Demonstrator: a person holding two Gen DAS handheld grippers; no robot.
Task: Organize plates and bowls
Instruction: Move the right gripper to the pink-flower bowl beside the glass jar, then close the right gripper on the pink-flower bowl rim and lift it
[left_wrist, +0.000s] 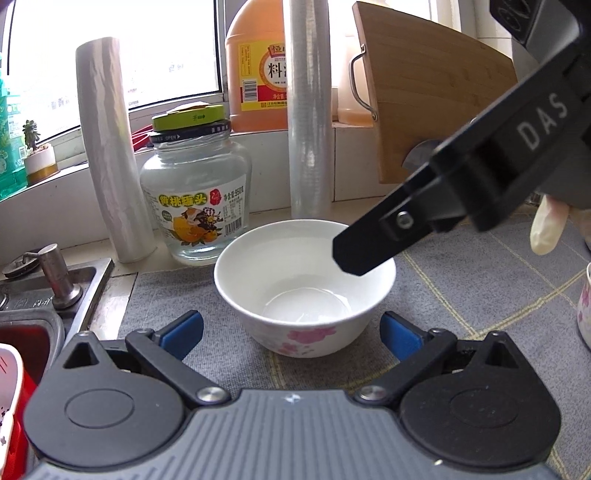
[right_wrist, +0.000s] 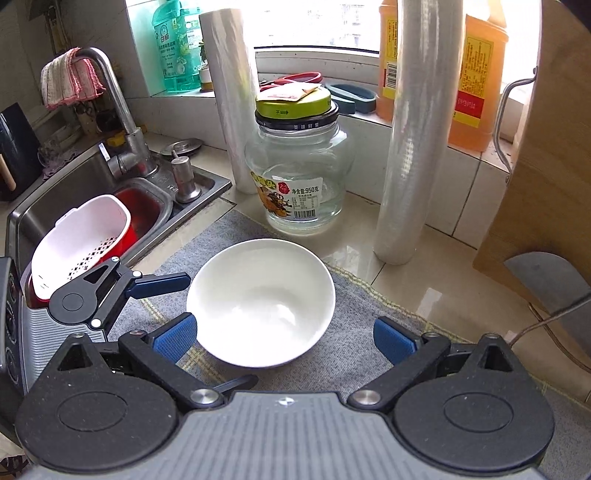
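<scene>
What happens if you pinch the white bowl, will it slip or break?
The bowl looks glossy and glazed, so the pads could slip on its rim. It looks like ceramic: stiff, probably breakable if dropped. It sits upright on a grey mat, which may stop it sliding when nudged.

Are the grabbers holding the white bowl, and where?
No, nothing is held. Both the left gripper and right gripper stand open around the bowl, without touching it.

white bowl (left_wrist: 304, 288) sits on the grey mat (left_wrist: 461, 291), between the left gripper's (left_wrist: 291, 334) wide-apart blue pads; right gripper's finger (left_wrist: 369, 243) overhangs its far-right rim.
</scene>
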